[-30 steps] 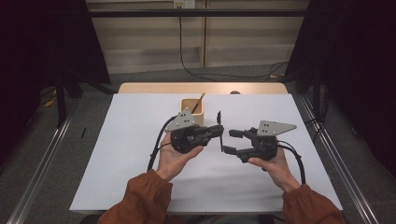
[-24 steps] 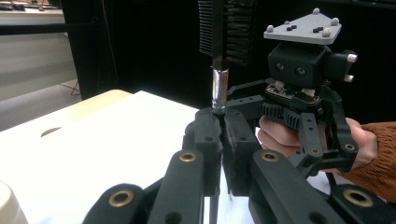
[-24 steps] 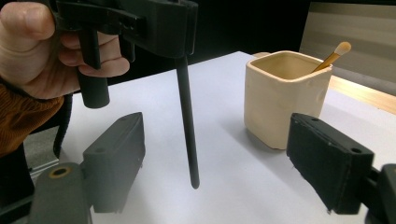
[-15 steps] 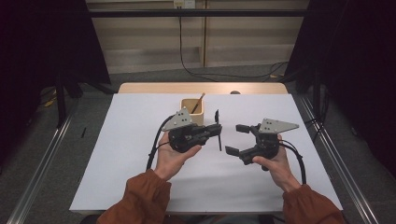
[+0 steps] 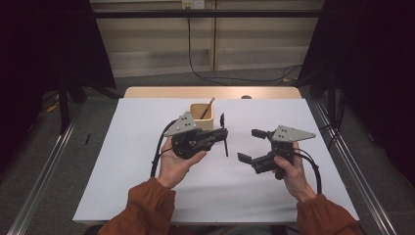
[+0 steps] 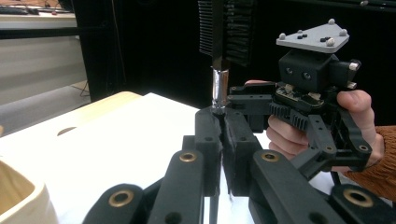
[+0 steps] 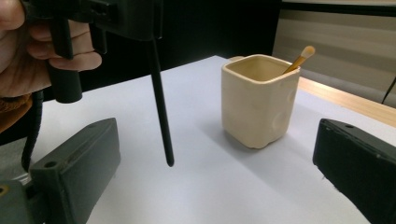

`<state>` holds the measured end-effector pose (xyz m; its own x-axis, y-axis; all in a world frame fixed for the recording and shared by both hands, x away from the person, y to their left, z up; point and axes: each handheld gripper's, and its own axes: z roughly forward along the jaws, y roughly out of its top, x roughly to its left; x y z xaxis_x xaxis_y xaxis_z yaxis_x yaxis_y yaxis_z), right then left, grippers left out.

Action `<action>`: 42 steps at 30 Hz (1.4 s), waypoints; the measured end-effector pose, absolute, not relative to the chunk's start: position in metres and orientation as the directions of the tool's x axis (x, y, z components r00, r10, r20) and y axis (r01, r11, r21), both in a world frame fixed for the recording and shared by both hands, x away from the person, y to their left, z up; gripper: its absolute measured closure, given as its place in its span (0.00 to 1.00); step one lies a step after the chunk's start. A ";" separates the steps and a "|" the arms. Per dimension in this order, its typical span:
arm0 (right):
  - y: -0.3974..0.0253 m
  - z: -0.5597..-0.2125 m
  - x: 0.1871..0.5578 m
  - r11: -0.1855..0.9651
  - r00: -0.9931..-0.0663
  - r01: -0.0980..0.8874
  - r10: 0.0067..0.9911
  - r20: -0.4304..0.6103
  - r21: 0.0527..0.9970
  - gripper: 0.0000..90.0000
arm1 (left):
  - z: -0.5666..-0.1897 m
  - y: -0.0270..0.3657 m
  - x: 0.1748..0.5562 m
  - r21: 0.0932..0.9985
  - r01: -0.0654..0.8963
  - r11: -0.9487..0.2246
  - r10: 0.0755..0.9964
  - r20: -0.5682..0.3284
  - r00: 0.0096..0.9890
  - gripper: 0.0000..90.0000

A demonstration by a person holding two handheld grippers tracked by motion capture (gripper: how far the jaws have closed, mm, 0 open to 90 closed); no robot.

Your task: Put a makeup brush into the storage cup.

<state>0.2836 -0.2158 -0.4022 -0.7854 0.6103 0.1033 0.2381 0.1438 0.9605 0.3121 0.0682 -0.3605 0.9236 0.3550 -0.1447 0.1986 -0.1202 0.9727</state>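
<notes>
Left gripper (image 5: 221,134) is clamped on a black brush (image 5: 223,137), jaws pinched together on the stem just below the metal ferrule. In the left gripper view the brush (image 6: 219,70) stands upright, bristles at the top and ferrule above the closed jaws. From the right gripper view its thin black handle (image 7: 159,102) hangs down with the tip off the sheet, near the cup (image 7: 258,98) but not touching it.

Behind the left gripper sits the cup (image 5: 201,116), a cream square pot on the white sheet (image 5: 122,161), with a wooden-handled brush (image 5: 207,107) already leaning inside it.

Farther right, the right gripper (image 5: 253,145) is held above the sheet with its jaws spread wide and nothing between them, well apart from the black brush and pointed toward it.

As a judgement: one brush looks stowed, and the black one is lifted but not yet in the cup. What seems left is to carry it over the cup's mouth, handle first, and let go; the right gripper may be waiting to take or steady it.
</notes>
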 end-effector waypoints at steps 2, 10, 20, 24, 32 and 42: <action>-0.217 -0.403 0.283 0.150 -0.776 0.234 0.624 0.091 0.960 0.00 | -0.360 0.070 0.312 0.972 0.199 -0.123 0.359 -0.144 0.922 0.96; -0.232 -0.400 0.273 0.137 -0.734 0.239 0.673 0.087 0.961 0.00 | -0.363 0.082 0.314 0.968 0.213 -0.133 0.385 -0.147 0.911 0.96; -0.238 -0.400 0.261 0.133 -0.717 0.241 0.692 0.084 0.961 0.00 | -0.362 0.102 0.319 0.965 0.233 -0.119 0.423 -0.163 0.892 0.96; -0.245 -0.406 0.256 0.127 -0.697 0.245 0.713 0.084 0.961 0.01 | -0.360 0.108 0.322 0.966 0.232 -0.112 0.433 -0.163 0.887 0.96; -0.257 -0.410 0.248 0.114 -0.663 0.261 0.743 0.091 0.959 0.01 | -0.361 0.112 0.325 0.962 0.242 -0.124 0.446 -0.163 0.880 0.96; -0.261 -0.416 0.234 0.079 -0.608 0.267 0.787 0.104 0.961 0.00 | -0.358 0.130 0.332 0.961 0.249 -0.118 0.482 -0.163 0.861 0.96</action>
